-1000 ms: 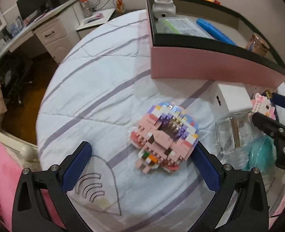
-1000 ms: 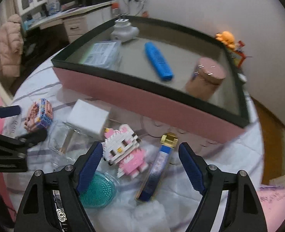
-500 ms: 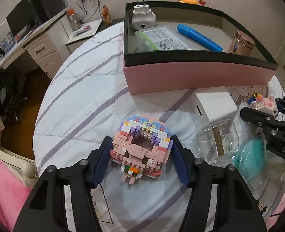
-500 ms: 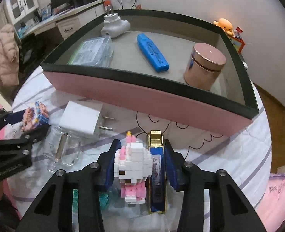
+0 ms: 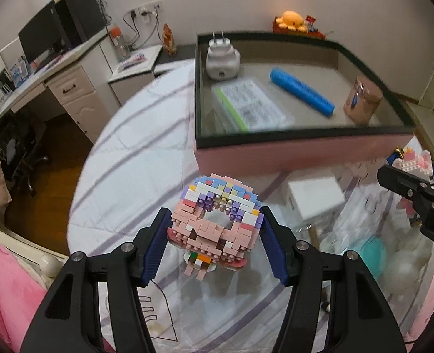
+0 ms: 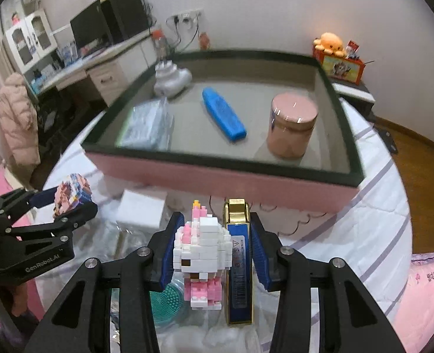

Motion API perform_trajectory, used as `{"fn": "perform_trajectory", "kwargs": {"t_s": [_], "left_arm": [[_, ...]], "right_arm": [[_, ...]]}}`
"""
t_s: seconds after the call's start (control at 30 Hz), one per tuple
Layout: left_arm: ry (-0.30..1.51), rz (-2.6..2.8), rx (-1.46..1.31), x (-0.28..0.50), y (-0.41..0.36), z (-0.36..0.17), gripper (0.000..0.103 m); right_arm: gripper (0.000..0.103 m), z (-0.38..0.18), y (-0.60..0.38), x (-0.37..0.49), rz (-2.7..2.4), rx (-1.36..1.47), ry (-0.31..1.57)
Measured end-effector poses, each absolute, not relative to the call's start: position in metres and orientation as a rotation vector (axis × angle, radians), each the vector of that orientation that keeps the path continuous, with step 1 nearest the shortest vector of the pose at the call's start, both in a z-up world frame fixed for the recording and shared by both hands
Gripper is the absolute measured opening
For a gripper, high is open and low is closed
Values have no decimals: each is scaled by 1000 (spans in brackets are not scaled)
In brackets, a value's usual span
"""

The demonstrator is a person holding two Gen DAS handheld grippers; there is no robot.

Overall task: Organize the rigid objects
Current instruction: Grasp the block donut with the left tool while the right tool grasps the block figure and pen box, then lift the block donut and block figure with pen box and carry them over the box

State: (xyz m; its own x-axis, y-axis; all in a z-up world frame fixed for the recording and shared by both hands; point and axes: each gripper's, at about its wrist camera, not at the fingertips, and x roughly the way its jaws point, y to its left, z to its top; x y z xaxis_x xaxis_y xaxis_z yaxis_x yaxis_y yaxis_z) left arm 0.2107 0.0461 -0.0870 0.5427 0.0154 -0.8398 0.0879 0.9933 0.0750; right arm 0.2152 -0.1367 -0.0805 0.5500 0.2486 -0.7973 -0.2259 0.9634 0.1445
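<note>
Clear glass item [image 5: 331,232] by white adapter [image 5: 314,200] blurred, can't ID; teal brush [image 6: 170,303] partly hidden behind fingers.

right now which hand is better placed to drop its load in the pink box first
Probably right. Its gripper holds the cat block figure and blue lighter facing the pink box; the left's donut block figure sits off its corner.

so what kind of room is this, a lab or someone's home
Most likely a bedroom or home study, not a lab: a striped quilt covers the surface, a desk with drawers holds a monitor, and a plush octopus sits by the wall.
</note>
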Motion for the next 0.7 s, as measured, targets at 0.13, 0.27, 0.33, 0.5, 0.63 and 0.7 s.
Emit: {"fn": "perform_trajectory", "kwargs": {"t_s": [0.13, 0.27, 0.33, 0.5, 0.63, 0.7], "left_arm": [[934, -17, 95, 209, 46, -65, 61], [882, -23, 58, 205, 46, -44, 61], [857, -24, 35, 203, 47, -31, 61], [778, -41, 19, 190, 41, 0, 61], [699, -57, 35, 168, 29, 22, 61], [663, -65, 40, 158, 24, 33, 61]], "right_arm": [[45, -66, -143, 212, 271, 57, 900], [45, -46, -151, 207, 263, 102, 828], [45, -33, -154, 200, 254, 105, 781], [45, -1, -159, 178, 256, 111, 679], [45, 20, -163, 158, 256, 99, 605], [45, 27, -165, 150, 258, 102, 577]]}}
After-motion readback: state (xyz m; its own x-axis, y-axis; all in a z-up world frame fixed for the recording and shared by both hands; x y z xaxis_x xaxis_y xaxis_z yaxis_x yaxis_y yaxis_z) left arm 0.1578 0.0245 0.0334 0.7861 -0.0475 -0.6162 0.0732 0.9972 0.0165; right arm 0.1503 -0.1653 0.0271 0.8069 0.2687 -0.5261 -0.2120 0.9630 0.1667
